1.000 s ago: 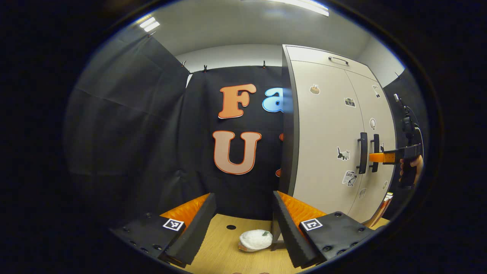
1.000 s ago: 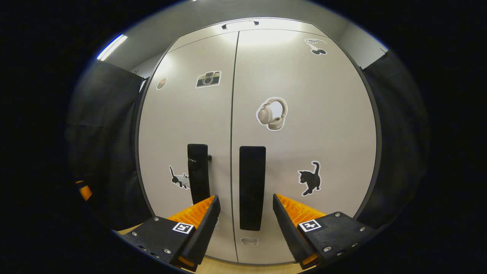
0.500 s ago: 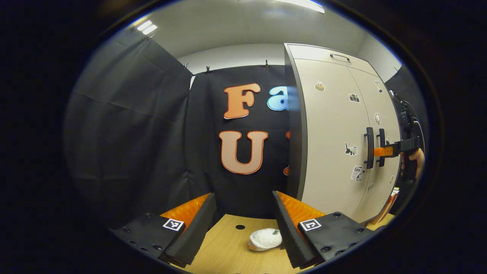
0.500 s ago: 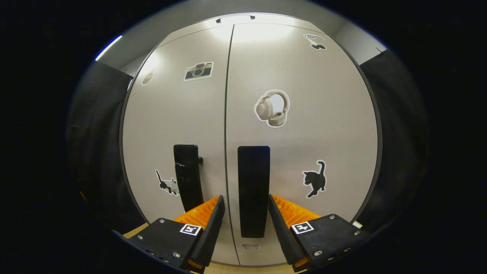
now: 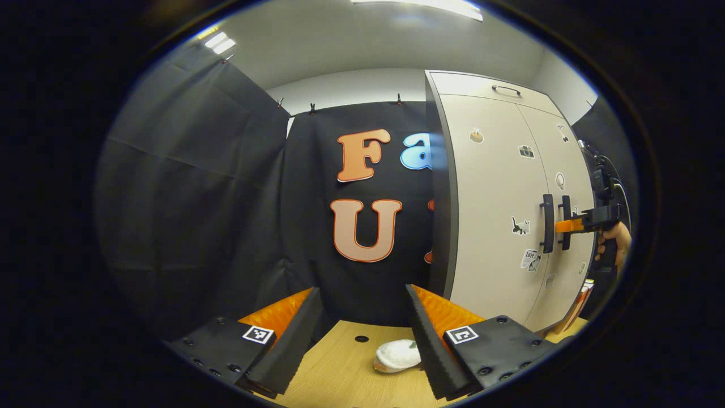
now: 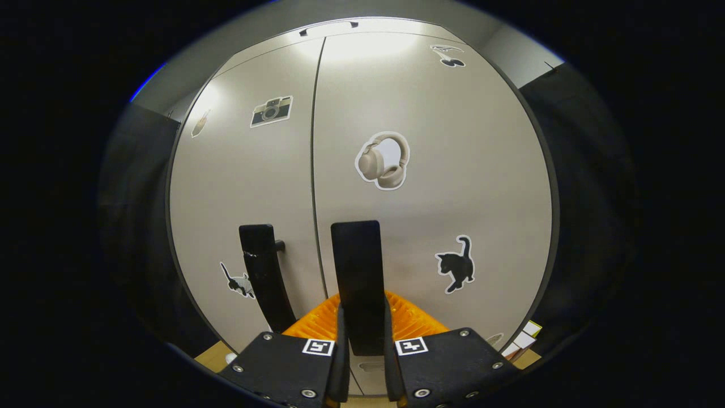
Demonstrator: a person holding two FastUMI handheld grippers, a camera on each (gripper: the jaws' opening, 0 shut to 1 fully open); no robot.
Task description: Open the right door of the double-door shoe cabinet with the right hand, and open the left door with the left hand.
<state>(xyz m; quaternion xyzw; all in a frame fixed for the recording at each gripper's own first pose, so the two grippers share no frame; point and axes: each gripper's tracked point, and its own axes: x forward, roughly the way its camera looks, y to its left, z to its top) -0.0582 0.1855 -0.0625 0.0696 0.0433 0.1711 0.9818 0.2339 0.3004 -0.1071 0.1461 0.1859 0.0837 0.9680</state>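
Observation:
The pale shoe cabinet (image 5: 493, 187) stands to the right in the left gripper view, both doors closed. In the right gripper view the right door (image 6: 453, 170) and the left door (image 6: 238, 187) lie straight ahead, each with a black upright handle. My right gripper (image 6: 363, 345) is shut on the right door handle (image 6: 357, 266), low on the bar, and the left door handle (image 6: 261, 272) is free beside it. From the left gripper view the right gripper (image 5: 571, 225) reaches the right door handle (image 5: 564, 222), held by a hand (image 5: 616, 238). My left gripper (image 5: 359, 340) hangs open over the table, well left of the cabinet.
A wooden table (image 5: 334, 377) lies under the left gripper, with a small hole and a white fluffy thing (image 5: 395, 356) near the cabinet's foot. Black cloth walls close the back and left. Some flat coloured items (image 6: 524, 335) lean at the cabinet's lower right.
The right gripper moved in and its fingers closed on the right door handle. The left gripper drifted slightly and stayed open. Both doors remain closed.

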